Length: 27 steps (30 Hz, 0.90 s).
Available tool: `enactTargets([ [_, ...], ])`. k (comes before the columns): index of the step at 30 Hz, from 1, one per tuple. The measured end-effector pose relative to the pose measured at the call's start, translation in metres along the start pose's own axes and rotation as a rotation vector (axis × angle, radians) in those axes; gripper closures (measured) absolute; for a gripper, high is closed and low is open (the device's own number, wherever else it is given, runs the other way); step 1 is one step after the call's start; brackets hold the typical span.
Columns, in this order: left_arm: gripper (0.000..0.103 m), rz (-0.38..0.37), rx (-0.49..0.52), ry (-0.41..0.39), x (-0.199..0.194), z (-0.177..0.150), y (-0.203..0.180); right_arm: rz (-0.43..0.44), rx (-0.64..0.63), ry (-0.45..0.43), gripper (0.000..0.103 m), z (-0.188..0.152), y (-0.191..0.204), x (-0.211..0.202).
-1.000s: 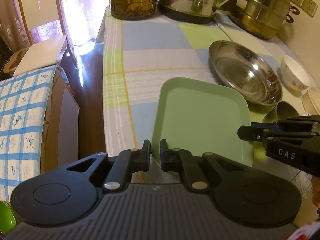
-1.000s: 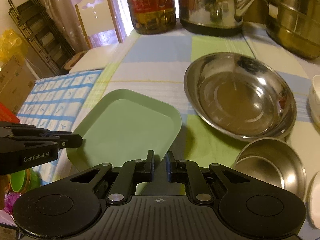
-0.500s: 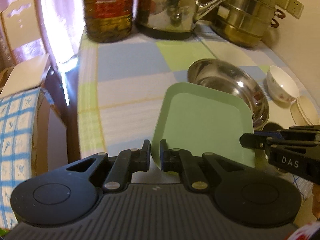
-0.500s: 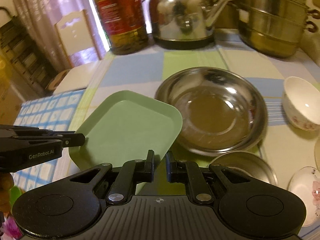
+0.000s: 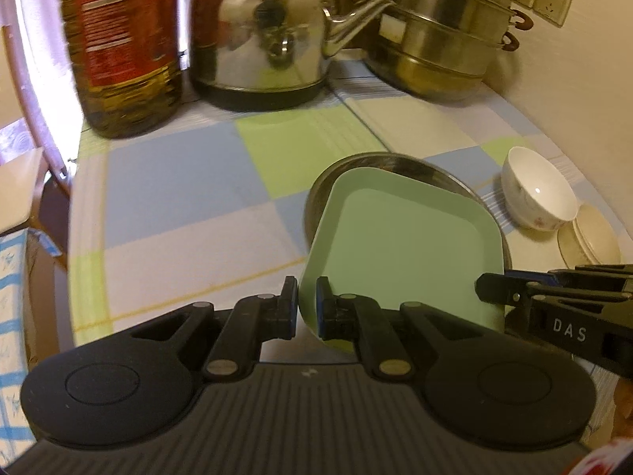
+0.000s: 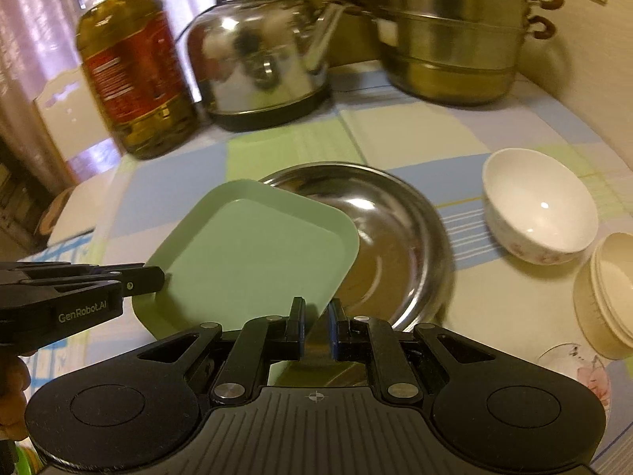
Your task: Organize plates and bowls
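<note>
A green square plate (image 5: 399, 249) is held off the table by both grippers and hangs over the left part of a steel basin (image 6: 395, 237). My left gripper (image 5: 306, 312) is shut on the plate's near left corner. My right gripper (image 6: 316, 328) is shut on the plate's near right corner (image 6: 312, 308). The plate also shows in the right wrist view (image 6: 253, 253). The basin's rim (image 5: 379, 158) shows behind the plate. A white bowl (image 6: 538, 206) stands right of the basin.
An oil bottle (image 6: 130, 75), a steel kettle (image 6: 261, 55) and a stacked steamer pot (image 6: 451, 35) stand along the back. Cream stacked bowls (image 6: 609, 297) and a flowered dish (image 6: 589, 372) sit at the right. The table's left edge (image 5: 75, 213) drops off beside a chair.
Both grippers have carried the green plate forward and to the right, so it now overlaps the steel basin. The back-row pots look nearer.
</note>
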State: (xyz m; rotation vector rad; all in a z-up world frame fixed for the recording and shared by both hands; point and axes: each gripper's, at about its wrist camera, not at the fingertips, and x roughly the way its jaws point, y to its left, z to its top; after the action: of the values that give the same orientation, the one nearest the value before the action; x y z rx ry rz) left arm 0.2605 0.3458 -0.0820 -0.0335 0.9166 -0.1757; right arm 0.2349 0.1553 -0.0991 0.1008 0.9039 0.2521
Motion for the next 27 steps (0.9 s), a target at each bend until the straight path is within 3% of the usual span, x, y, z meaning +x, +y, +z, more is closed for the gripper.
enactTargets([
  [11,0.095,-0.038,0.041,0.036,0.047,0.023,-0.022,-0.078,0.064,0.020,0.092,0.017,-0.031,0.029],
  [27,0.094,-0.012,0.057,0.085,0.080,0.029,-0.025,-0.070,0.176,0.067,0.091,0.019,-0.053,0.057],
])
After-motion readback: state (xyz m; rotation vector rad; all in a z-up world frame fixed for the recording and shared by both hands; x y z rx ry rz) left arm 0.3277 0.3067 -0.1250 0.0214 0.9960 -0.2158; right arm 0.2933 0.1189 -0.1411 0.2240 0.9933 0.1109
